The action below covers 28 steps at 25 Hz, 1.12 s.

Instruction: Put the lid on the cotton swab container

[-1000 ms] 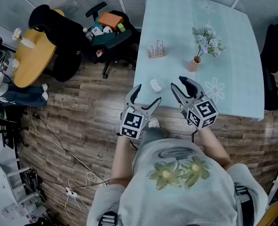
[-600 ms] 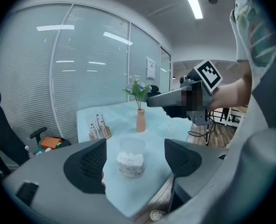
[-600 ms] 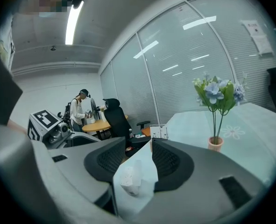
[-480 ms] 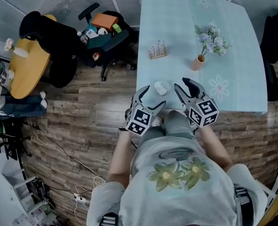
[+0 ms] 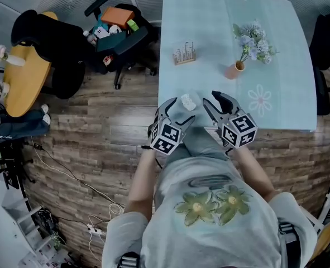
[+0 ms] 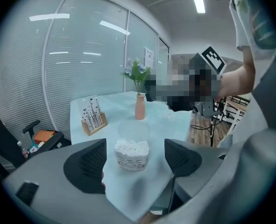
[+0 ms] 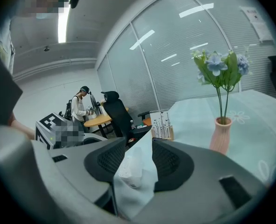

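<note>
Table (image 5: 276, 49) corner's where the lidless cotton swab container (image 5: 187, 101) is parked, so left gripper (image 5: 177, 111) and right gripper (image 5: 214, 100) are held spread, empty, probably aimed there.

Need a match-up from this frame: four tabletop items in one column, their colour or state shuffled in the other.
1. cotton swab container
2. lid
3. vase
4. card stand

A. pink, holds flowers
B. uncovered, filled with white
C. wooden, leftmost in the left gripper view
D. clear, flat on the table just behind the container

Pairs: 1-B; 2-D; 3-A; 4-C
</note>
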{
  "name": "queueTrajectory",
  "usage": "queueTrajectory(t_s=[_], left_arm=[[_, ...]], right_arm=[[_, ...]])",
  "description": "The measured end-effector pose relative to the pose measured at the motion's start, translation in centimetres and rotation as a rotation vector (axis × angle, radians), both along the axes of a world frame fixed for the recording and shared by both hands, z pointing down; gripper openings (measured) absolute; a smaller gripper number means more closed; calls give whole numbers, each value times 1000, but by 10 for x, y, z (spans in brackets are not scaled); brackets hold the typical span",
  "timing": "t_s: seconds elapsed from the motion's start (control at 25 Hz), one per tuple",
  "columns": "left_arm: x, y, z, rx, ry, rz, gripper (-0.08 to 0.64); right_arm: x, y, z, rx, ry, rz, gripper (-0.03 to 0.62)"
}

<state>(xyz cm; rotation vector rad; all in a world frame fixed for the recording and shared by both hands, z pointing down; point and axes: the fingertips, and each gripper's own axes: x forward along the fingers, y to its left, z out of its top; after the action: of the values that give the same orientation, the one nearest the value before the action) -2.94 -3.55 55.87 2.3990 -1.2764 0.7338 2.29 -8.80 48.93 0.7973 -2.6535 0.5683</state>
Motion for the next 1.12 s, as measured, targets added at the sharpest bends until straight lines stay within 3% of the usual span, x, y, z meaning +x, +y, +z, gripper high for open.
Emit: queueTrajectory(t_s=[0.36,0.68,0.76,1.12], left_arm=[[2,-9,38,-70,-62,71,390],[0,-13,55,-114,-50,59,390],[-1,-16,57,-115,-45,55,390],[2,-18,64,-130,-37,62,388]], right_arm=[[-11,-9,34,-86,30,-37,184],[-11,-15,49,-162,5,-13,158],[-13,-15,51,-175,2,-25,124],[-20,-8,58,-237,-16,-76,102]])
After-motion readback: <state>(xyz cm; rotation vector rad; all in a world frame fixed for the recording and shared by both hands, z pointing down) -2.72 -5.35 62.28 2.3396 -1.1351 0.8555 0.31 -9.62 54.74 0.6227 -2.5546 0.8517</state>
